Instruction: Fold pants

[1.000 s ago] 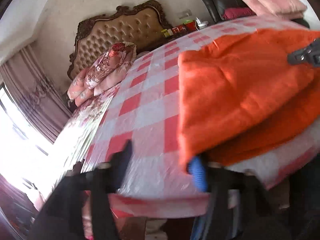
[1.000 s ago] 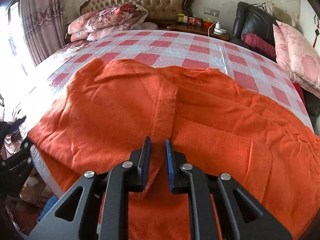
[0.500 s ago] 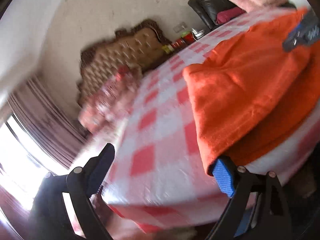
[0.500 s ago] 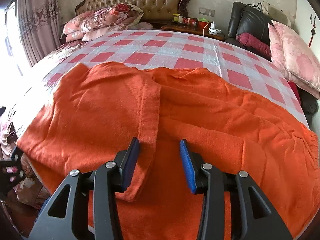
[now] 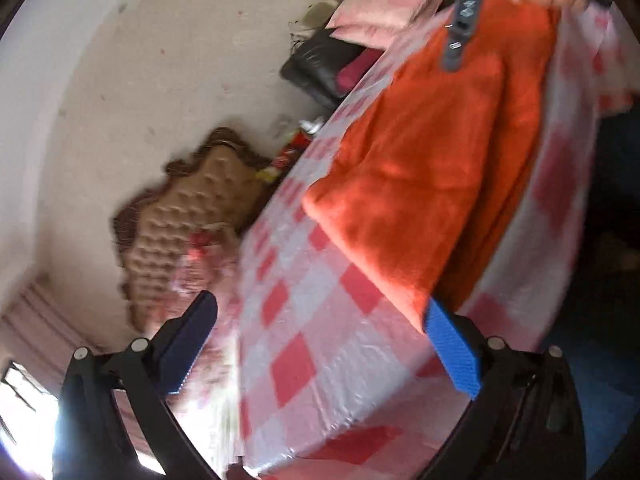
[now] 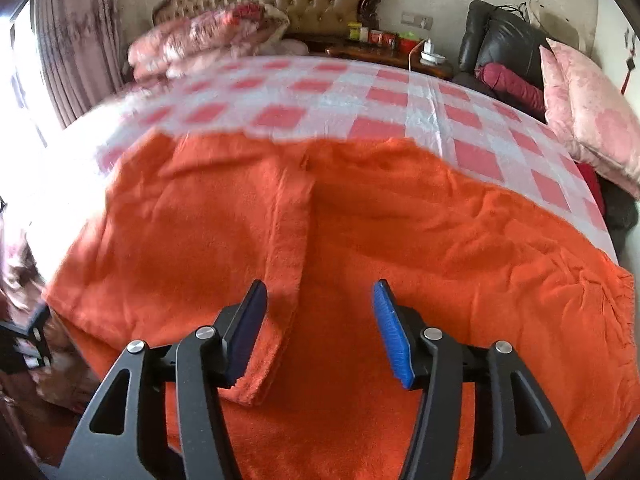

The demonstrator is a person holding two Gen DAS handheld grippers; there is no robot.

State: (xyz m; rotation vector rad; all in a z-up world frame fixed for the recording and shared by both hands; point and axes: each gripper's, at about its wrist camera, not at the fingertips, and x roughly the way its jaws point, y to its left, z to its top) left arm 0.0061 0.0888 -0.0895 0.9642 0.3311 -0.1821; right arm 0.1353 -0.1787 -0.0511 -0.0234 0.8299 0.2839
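We are spreading both the left gripper (image 5: 320, 344) and right gripper (image 6: 318, 330) wide, releasing the orange pants (image 6: 360, 248); the loose folded flap risks sliding off the checkered bed (image 6: 400, 92)

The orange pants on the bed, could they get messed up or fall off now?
Maybe. Both grippers have just been opening: the left gripper and right gripper grip nothing, so the orange pants lie loose. The folded flap sits between the right gripper's pads and might snag if it pulls away. The near edge of the pants lies at the edge of the bed, so a nudge could drag it off.
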